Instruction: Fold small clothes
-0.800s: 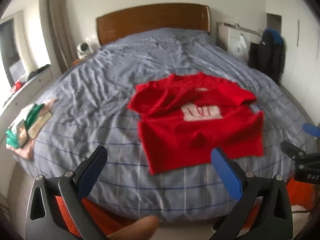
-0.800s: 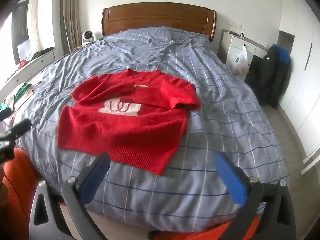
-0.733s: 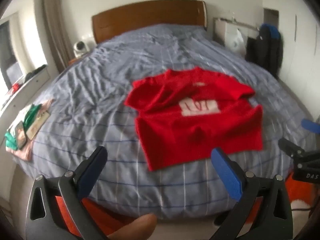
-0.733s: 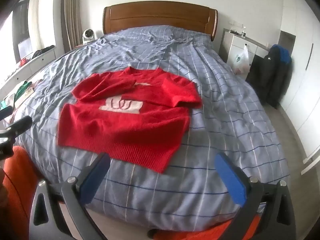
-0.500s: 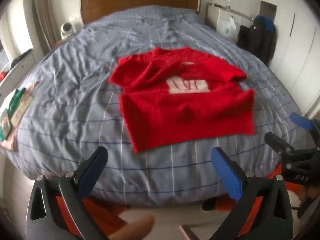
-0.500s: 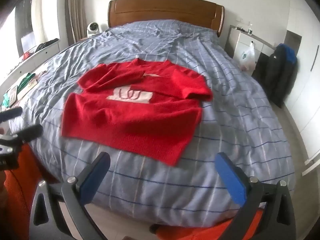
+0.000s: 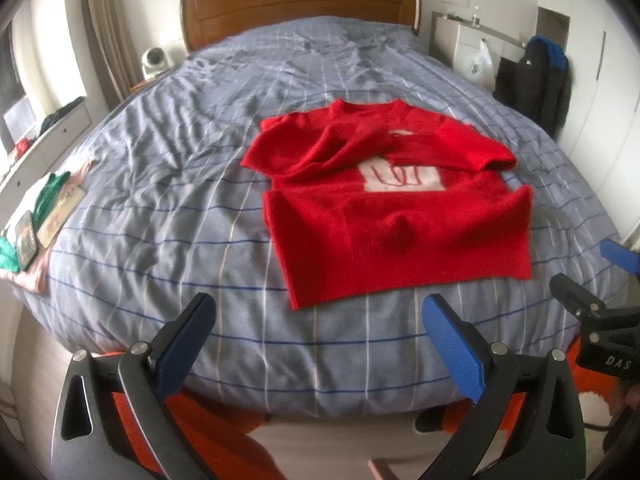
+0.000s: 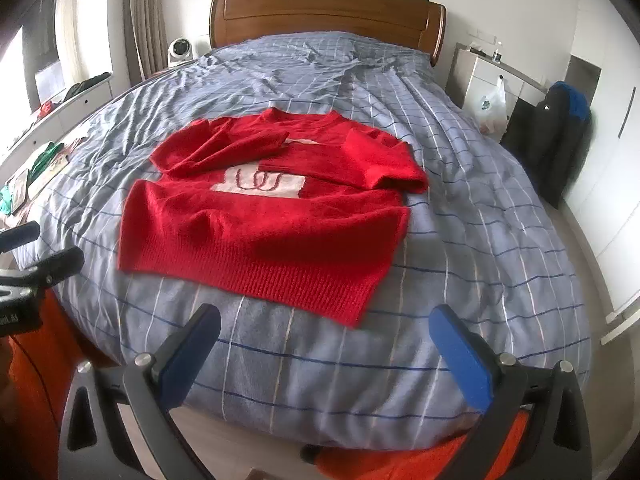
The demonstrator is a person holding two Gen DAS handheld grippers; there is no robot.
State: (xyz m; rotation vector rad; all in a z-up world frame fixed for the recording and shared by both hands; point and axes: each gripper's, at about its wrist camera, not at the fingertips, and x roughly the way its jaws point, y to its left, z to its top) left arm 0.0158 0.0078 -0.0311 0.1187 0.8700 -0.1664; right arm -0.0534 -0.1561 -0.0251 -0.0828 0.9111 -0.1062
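A red sweater (image 7: 396,220) is being shown lying flat on the bed (image 7: 168,208), toward the foot edge and somewhat nearer the right side than the left, with its ribbed hem (image 8: 280,280) turned to the foot edge and its collar toward the wooden headboard (image 7: 300,0). Both sleeves are being seen folded inward across the chest, the two crossing just above a white patch (image 8: 260,184) marked with red loops. The body of the garment is lying unfolded, its near corner close to the foot edge.

The left gripper (image 7: 320,344) is being held off the foot edge of the bed, its blue-padded fingers (image 7: 452,344) spread wide apart with nothing between them; the sweater's near left corner is lying just beyond the gap. The right gripper (image 8: 324,352) is likewise being held off the foot edge, farther to the right, with its fingers (image 8: 460,360) parted widely and gripping nothing, well clear of the cloth. Each gripper is being caught at the side of the other's view.

At the left edge of the bed a small pile of green and pink items (image 7: 36,220) is lying. A white plastic bag (image 8: 492,108) and a dark jacket (image 8: 556,136) are being seen beside the right edge, by the wall.
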